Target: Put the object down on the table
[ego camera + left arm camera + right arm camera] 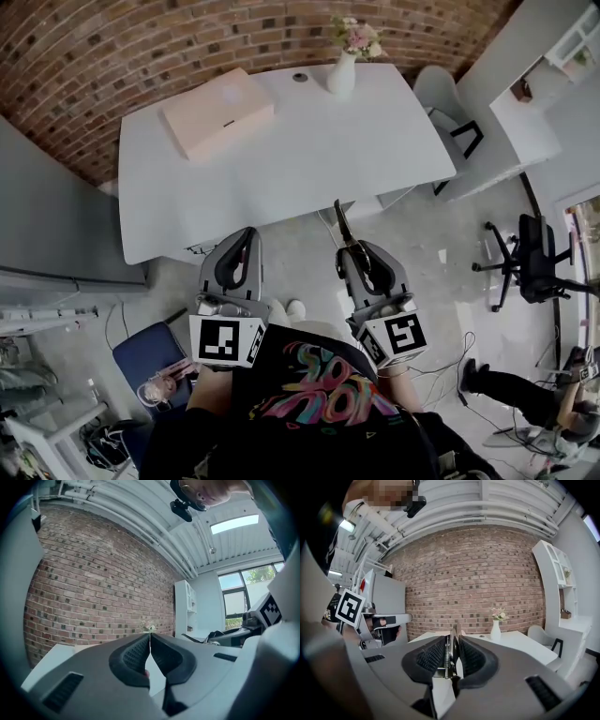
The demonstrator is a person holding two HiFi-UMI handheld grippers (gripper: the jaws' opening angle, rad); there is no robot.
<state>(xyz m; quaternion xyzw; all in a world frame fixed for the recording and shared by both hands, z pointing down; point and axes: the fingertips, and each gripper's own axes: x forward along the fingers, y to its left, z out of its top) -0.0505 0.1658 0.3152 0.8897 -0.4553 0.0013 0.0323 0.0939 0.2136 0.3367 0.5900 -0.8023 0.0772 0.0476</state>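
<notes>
Occupying far table (pixel 281 178) edge: pink box (pixel 217 111); vase (pixel 342 73)

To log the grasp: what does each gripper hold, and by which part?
Right gripper clamps a thin metal tool at its spring; left gripper holds nothing.

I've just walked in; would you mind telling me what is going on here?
A person stands before a white table, a gripper in each hand. The right gripper is clamped on a slim metal tool with a spring; the left gripper is shut and empty. Both are short of the table's near edge, so the tool is not yet set down. A pink box and a vase sit on the table.
</notes>
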